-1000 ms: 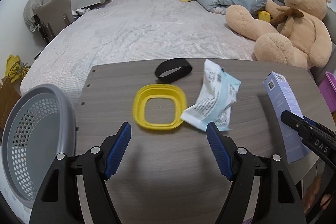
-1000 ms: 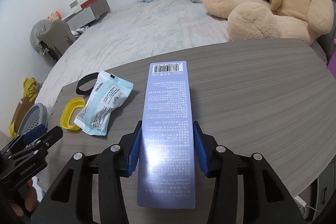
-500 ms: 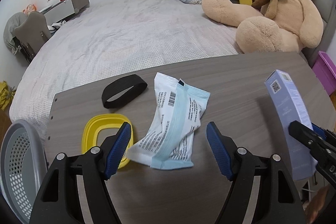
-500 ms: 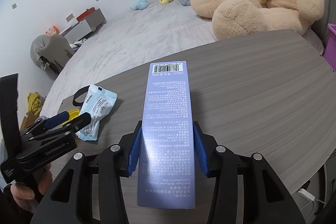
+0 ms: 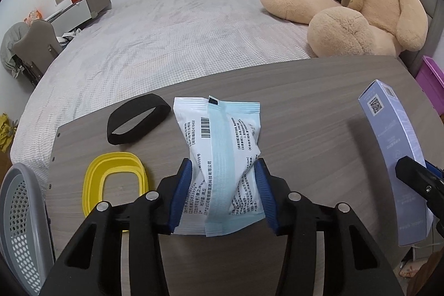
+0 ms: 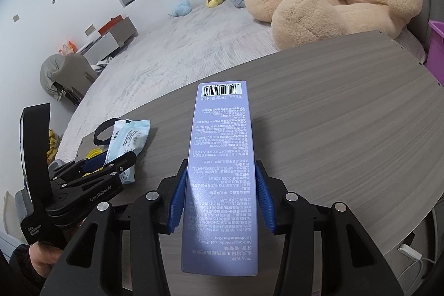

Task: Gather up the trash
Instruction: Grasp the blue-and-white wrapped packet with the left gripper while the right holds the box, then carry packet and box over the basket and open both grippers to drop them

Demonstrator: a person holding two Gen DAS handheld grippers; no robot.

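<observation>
Left gripper (image 5: 223,193): my fingers pinch the soft, crinkly plastic packet (image 5: 222,154) mid-body; light, probably slippery. Right gripper (image 6: 220,197): clamped on stiff toothpaste box (image 6: 220,157), near table's (image 6: 347,135) front edge.

On the table (image 5: 319,113): band (image 5: 138,119) behind lid (image 5: 114,182), packet (image 5: 224,157) to their right, toothpaste box (image 5: 399,157) far right; basket (image 5: 19,221) off the left edge.

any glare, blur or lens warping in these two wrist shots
Left wrist view: strong fisheye bend, the table edge curves and dark vignette fills the corners; the white and blue packet in the left gripper stays sharp, print readable. Right wrist view: same warping; a soft bright sheen on the purple toothpaste box in the right gripper washes out some lower text. No motion blur in either.
</observation>
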